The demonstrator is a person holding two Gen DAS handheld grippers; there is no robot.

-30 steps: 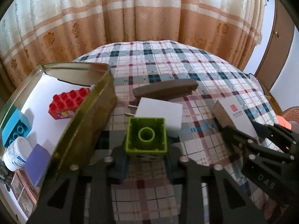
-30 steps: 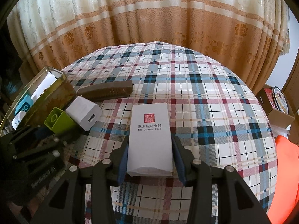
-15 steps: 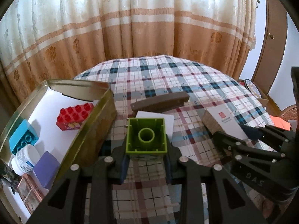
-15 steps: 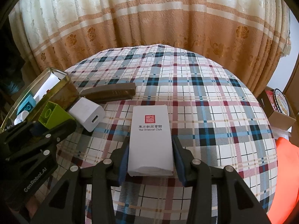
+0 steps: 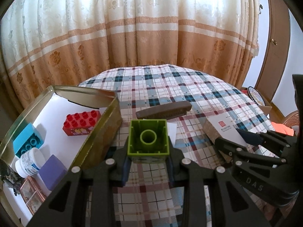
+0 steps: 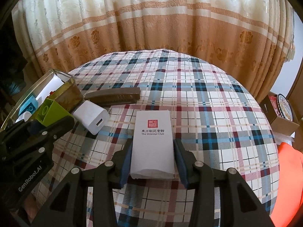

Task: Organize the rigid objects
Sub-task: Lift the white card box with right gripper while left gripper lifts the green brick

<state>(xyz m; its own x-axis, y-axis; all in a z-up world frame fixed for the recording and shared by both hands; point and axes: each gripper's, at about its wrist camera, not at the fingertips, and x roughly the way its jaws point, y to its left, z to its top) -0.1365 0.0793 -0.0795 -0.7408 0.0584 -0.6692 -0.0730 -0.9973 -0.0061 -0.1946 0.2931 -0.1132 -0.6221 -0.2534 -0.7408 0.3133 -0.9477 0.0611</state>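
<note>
On the plaid tablecloth (image 6: 208, 98), the left gripper (image 5: 148, 162) clamps a light, stiff green block (image 5: 148, 138) beside the tin (image 5: 106, 128); the right gripper (image 6: 152, 162) squeezes a soft white packet (image 6: 153, 141) by its sides.

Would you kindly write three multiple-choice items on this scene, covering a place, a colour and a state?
1. Where is the red brick?
A. inside the tin
B. on the cloth
C. in the right gripper

2. What colour is the brick in the left gripper?
A. blue
B. green
C. purple

3. How does the right gripper stand?
A. open and empty
B. out of view
C. shut on the white packet

Key: A, it lies on the floor of the tin; B, the green brick sits between its fingers; C, the fingers press both sides of the white packet.
</note>
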